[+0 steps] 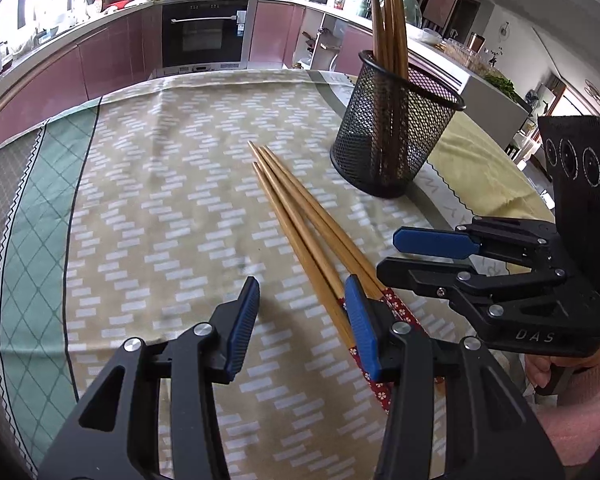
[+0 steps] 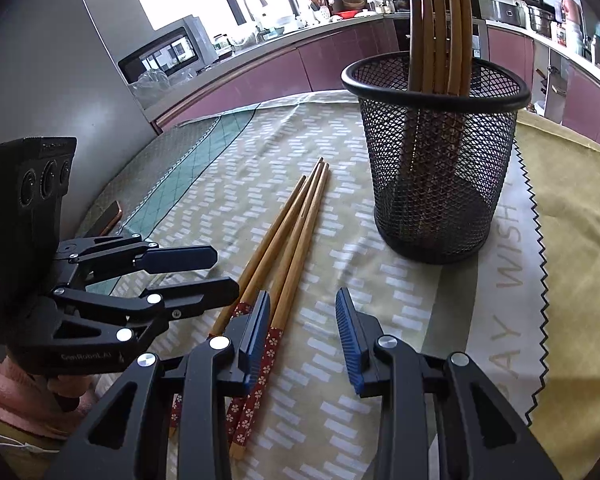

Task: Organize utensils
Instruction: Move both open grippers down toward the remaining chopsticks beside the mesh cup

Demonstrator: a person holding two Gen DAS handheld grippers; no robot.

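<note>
1. Three loose chopsticks [image 1: 300,224] lie side by side on the cloth-covered tabletop [image 1: 148,184], their patterned red ends toward the person and their tips pointing at the mesh holder [image 1: 392,128]; this lets either tool reach the thick ends first.
2. The mesh holder stands upright just beyond those tips; several chopsticks already stand in it, leaning on its rim, so the loose ones likely belong there too.
3. The left hand-held gripper [image 1: 304,320] hovers low with its jaws apart and nothing between them; one blue pad sits right beside the bundle, probably lining up to straddle it.
4. The right hand-held gripper [image 2: 304,336] also has its jaws apart and holds nothing; its left pad overlaps the patterned ends, though contact cannot be told.
5. Both tools converge on the same ends, so crowding seems a risk.
</note>
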